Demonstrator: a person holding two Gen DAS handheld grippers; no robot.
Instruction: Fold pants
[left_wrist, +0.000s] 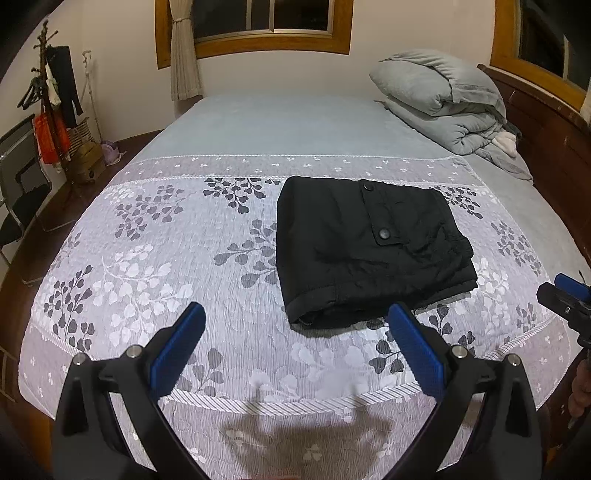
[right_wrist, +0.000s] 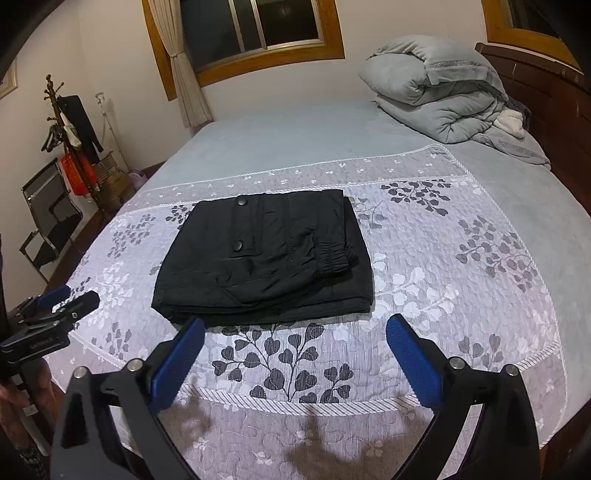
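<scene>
The black pants (left_wrist: 373, 247) lie on the bed, on the leafy cover (left_wrist: 155, 258), near its front edge. They are folded into a neat, thick square. Two round buttons show on top, and the stretchy waistband is tucked on the right side. The layers sit one on top of the other, so the folding looks done, or very close to it.

The left tool (left_wrist: 295, 339) hangs above the cover, just in front of the pants and a bit to their left. Its blue fingers (left_wrist: 181, 339) are spread wide and hold nothing. The right tool (right_wrist: 295, 343) hangs in front of the pants too, also wide and with nothing in it. Both are apart from the cloth, likely because the pants need no more pulling.

The cover is white and grey with leaf shapes and looks soft and bumpy. Under it is a pale blue sheet (left_wrist: 288, 122). A grey quilt (left_wrist: 443, 99) is rolled up by the dark wood headboard (right_wrist: 554, 96). Behind are a window (left_wrist: 255, 26) with a curtain (left_wrist: 184, 51), a coat stand (left_wrist: 55, 96) and a chair (right_wrist: 51, 218).
</scene>
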